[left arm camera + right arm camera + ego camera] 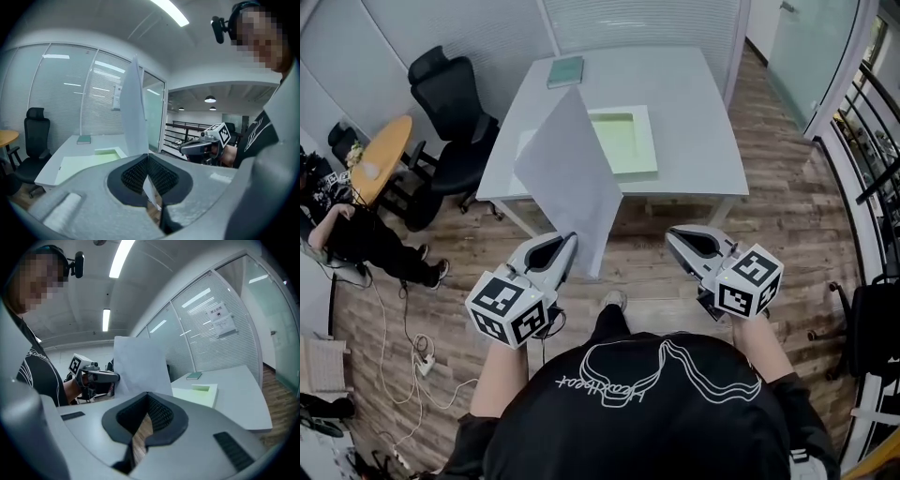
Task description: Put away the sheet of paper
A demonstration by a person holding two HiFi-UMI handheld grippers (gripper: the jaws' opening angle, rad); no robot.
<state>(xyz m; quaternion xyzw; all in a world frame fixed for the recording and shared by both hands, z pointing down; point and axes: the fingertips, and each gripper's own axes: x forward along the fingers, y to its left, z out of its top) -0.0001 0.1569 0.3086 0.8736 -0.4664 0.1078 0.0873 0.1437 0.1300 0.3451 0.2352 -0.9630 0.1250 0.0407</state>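
A white sheet of paper (567, 178) stands upright in the air in front of the table's near edge. My left gripper (570, 240) is shut on its lower corner. In the left gripper view the sheet (132, 112) rises edge-on from the closed jaws of the left gripper (148, 157). My right gripper (670, 234) hovers to the right, apart from the paper, with its jaws shut and nothing between them. The right gripper view shows the sheet (138, 364) beyond its own tips (147, 394), with the left gripper (115, 377) beneath it.
A grey table (694, 103) stands ahead with a pale green open folder (623, 141) and a green book (565, 70) at its far edge. Black office chairs (450, 103) stand at the left. A seated person (366, 239) and floor cables (417, 356) are further left.
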